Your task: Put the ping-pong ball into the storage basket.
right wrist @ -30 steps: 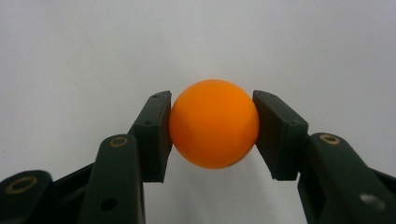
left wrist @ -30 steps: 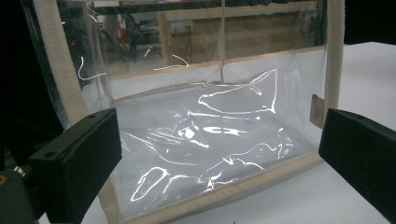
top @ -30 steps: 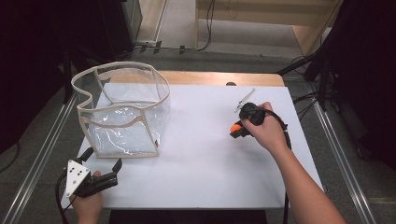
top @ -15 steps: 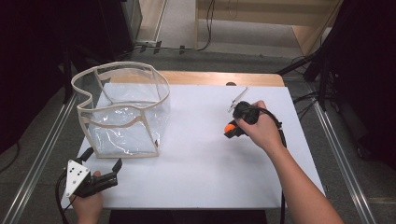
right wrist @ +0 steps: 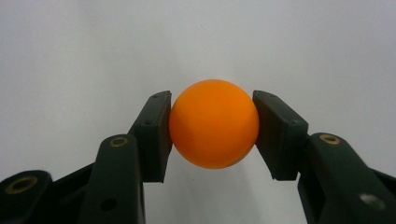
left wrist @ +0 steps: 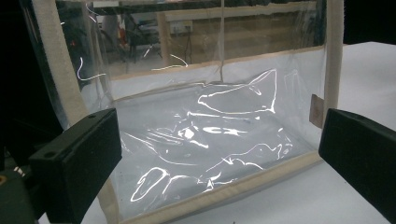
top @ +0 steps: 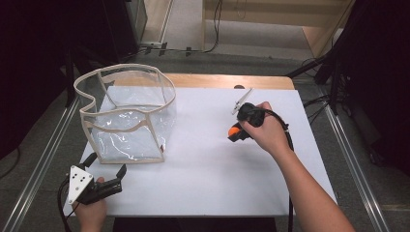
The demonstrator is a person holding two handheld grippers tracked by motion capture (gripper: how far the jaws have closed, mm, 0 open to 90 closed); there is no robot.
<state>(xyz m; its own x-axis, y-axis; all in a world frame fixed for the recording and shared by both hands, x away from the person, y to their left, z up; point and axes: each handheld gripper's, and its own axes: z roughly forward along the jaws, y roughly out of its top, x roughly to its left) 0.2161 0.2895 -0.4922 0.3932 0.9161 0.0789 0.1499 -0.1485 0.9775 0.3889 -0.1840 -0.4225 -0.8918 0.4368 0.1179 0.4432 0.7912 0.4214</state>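
We had the orange ball (right wrist: pixel 214 123) clamped squarely between the two jaws of our right gripper (top: pixel 235 131), each pad pressing a side at its widest girth, so it could not roll out. The gripper sat over the right half of the white table (top: pixel 212 179), nearer the far edge than the near one, and seemed to hold the ball just above the sheet rather than resting on it. Our left gripper (top: pixel 104 180) waited at the near left corner, jaws spread wide with nothing between them, pointed straight at the clear bag (top: pixel 126 116). That bag stood upright on the left side of the table, close to the left edge, its cream-trimmed mouth gaping upward, which made it the likely home for the ball. We judged the left gripper was parked there to steady or hold open the near wall of the bag (left wrist: pixel 210 140) when the ball came across. A small metal clip (top: pixel 241 100) lay beside the right hand, toward the far edge.
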